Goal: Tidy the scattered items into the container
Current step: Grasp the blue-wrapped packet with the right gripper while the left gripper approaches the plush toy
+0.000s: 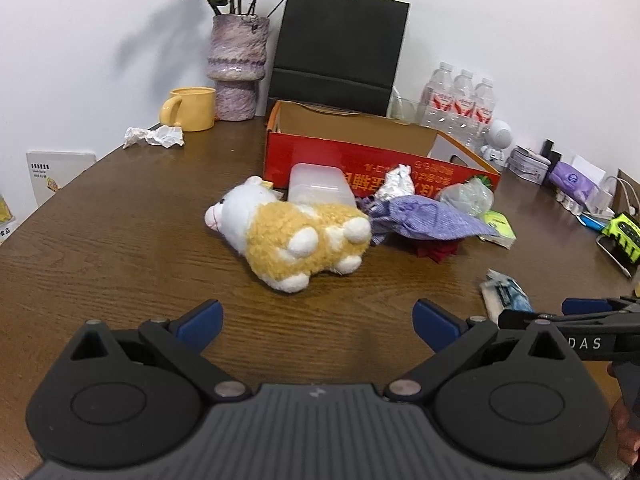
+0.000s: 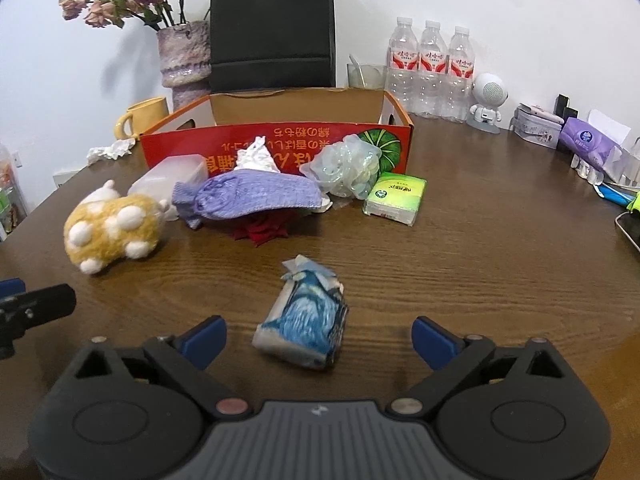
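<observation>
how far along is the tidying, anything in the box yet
Nothing looks done: what shows of the inside of the red box is bare. In hand: nothing held; the right hand-held gripper is open around the blue tissue pack, and the left hand-held gripper is open near the plush toy. Left: the toy, purple pouch, green tissue pack and plastic wrap lie on the table.

A purple pouch (image 2: 256, 194) covers most of a red cloth (image 2: 262, 230) (kind unclear); the box (image 2: 280, 148) interior is hidden.
</observation>
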`<state>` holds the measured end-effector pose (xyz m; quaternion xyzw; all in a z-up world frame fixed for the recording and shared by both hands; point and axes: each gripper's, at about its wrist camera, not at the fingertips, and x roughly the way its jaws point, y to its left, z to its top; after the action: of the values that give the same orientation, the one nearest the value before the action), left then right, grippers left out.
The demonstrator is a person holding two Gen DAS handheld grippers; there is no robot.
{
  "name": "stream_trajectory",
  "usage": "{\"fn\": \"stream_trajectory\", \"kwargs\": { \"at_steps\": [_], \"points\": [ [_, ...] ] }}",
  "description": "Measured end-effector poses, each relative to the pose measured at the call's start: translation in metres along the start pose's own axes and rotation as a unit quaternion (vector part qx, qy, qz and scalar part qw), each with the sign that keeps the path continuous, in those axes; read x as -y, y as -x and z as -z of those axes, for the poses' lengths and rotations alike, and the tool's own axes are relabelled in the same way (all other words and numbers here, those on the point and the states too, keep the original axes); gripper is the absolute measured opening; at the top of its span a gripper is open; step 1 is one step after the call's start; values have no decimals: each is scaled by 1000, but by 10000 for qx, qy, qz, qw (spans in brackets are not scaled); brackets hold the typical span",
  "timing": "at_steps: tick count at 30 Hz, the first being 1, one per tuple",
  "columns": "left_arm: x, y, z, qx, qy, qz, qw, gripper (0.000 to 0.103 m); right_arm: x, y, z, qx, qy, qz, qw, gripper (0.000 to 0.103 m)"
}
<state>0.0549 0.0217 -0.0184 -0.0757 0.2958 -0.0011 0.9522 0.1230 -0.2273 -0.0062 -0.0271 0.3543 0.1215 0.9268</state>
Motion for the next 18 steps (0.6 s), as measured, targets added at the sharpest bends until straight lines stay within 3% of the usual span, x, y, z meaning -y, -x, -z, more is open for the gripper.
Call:
{"fn": "stream_trajectory", "kwargs": {
  "at_steps": [9, 12, 17, 18],
  "points": [
    [3, -15, -6, -86, 4, 9, 10000, 103, -2, -20, -8, -135, 32, -91, 9999, 81],
    [3, -19, -9, -87, 27, 5, 10000, 103, -2, -25, -9, -162, 42, -111, 9998, 68],
    [3, -24, -19, -39, 94, 12, 9999, 103, -3, -29, -12, -100, 145, -103, 9998, 57],
    [3, -24, -23, -18, 124, 11, 9999, 103, -2, -30, -13, -72, 148, -118, 9998, 48]
  ]
}}
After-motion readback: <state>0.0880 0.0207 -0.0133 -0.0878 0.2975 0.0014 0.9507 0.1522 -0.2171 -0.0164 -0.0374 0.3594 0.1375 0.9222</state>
